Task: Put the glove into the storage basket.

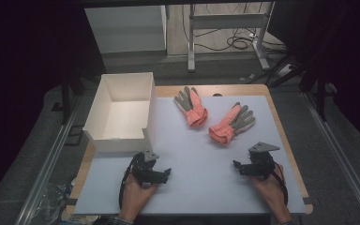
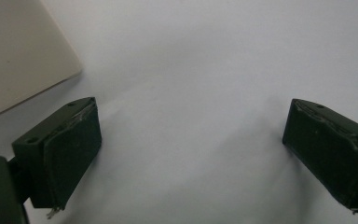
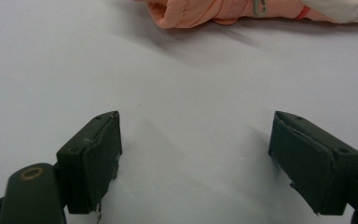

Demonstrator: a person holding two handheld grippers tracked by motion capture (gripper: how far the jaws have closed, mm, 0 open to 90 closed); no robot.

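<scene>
So we've got both grippers parked near our edge of the grey mat [image 1: 201, 154], and both are wide apart with nothing between the jaws. Our left gripper [image 1: 164, 174] sits just in front of the white box [image 1: 122, 110], which is open on top and stands at the far left of the mat; in the left gripper view a corner of that box [image 2: 18, 51] shows up at the upper left, with bare mat under the jaws. Our right gripper [image 1: 238, 166] points toward the 2 gloves, and the nearer glove [image 1: 232, 124] lies well within sight ahead of it, pink cuff toward us and grey fingers pointing away to the right. In the right gripper view that glove's cuff [image 3: 200, 11] lies at the top edge, apart from the jaws, with open mat between. The other glove [image 1: 192, 107] lies farther back, just beside the first, not touching the box. Nothing stands between the right gripper and the nearer glove. Beyond the table we see metal frame legs [image 1: 262, 42] and some cables [image 1: 236, 42] on the floor.
</scene>
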